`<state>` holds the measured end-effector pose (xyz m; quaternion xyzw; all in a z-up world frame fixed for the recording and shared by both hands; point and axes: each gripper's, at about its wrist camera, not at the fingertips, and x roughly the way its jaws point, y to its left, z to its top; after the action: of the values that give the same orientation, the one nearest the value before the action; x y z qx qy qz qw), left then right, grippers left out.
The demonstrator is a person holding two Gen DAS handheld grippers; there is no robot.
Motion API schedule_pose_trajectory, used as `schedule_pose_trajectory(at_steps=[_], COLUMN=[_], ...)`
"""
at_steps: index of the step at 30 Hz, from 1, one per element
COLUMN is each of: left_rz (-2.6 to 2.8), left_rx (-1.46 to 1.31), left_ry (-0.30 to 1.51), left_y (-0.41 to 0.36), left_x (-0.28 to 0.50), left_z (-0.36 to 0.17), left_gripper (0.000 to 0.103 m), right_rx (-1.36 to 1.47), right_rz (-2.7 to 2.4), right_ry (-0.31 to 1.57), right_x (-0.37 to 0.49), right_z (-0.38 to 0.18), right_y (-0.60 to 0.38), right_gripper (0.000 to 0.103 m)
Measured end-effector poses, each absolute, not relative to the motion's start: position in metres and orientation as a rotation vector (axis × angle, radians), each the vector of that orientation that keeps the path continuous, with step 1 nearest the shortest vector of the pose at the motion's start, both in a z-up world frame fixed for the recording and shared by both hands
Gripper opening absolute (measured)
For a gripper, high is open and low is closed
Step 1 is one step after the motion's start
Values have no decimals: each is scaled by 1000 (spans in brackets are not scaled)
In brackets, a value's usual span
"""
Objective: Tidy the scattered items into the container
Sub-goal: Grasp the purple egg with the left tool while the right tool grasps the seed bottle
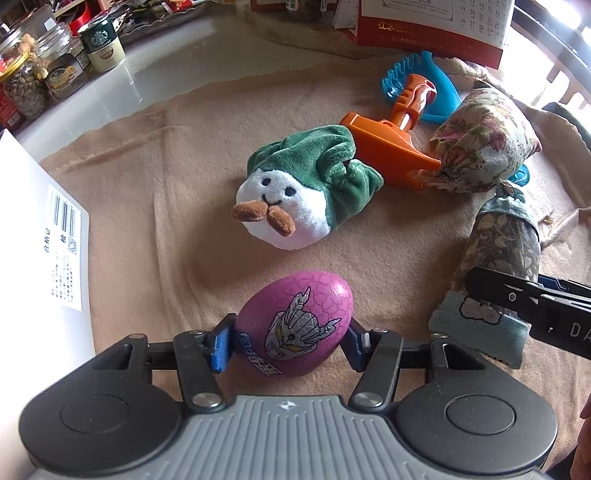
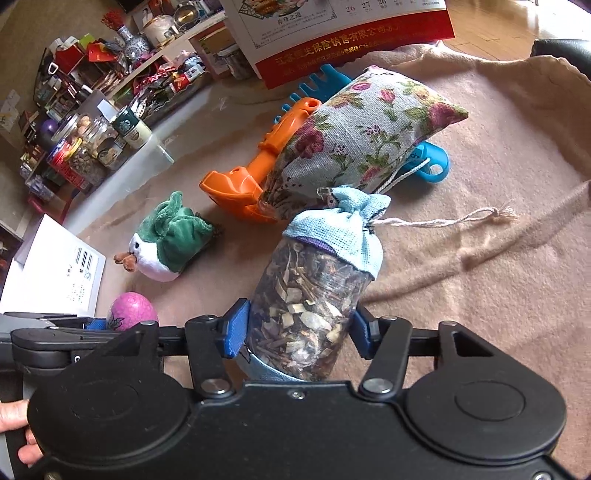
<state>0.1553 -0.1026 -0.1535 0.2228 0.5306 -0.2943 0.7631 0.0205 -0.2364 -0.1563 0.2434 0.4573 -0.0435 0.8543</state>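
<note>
1. The left gripper (image 1: 291, 341) points steeply down at a tan cloth (image 1: 155, 206). Its jaws stand about half open, and both blue pads (image 1: 221, 345) press on the flanks of a purple egg (image 1: 293, 325). The egg bears a printed armoured figure and rests on the cloth between the pads.
2. The right gripper (image 2: 297, 334) also points downward. Its jaws stand about half open, with the blue pads (image 2: 234, 332) against both sides of a clear herb pouch (image 2: 310, 314). The pouch has a light blue cloth top and a drawstring trailing to the right of the gripper.
3. In the left wrist view, the right gripper (image 1: 532, 306) enters from the right edge, with the herb pouch (image 1: 498, 251) beneath it.
4. Ahead of the left gripper, beyond the egg, lies a plush toy (image 1: 295, 195) with a white face and a green hood.
5. Further ahead and to the right lies an orange toy hammer (image 1: 388, 140). Its handle crosses a blue toy rake (image 1: 436, 88).
6. A floral cloth bag (image 2: 369, 136) lies directly ahead of the right gripper, just beyond the herb pouch, resting on the hammer head and the rake.
7. A white box (image 1: 40, 236) with a barcode label stands at the left of the left gripper. Whether it is the container cannot be told.
8. A red desk calendar (image 1: 436, 33) and jars (image 1: 26, 81) stand well beyond the cloth.
</note>
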Motion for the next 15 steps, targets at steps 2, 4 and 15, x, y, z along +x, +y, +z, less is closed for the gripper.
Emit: schedule_pose_trajectory(at_steps=[2, 4, 15], left_rz=[-636, -634, -673], left_rx=[489, 493, 528], left_ry=[1150, 1148, 1216], left_y=[-103, -104, -107], left_x=[152, 149, 127], left_z=[-151, -147, -141], left_gripper=[58, 58, 58], right_rx=[492, 480, 544], right_rz=[-75, -56, -32], right_ry=[966, 972, 1023], right_x=[15, 8, -44], right_z=[-153, -148, -144], right_y=[-235, -235, -257], right_gripper=[54, 54, 52])
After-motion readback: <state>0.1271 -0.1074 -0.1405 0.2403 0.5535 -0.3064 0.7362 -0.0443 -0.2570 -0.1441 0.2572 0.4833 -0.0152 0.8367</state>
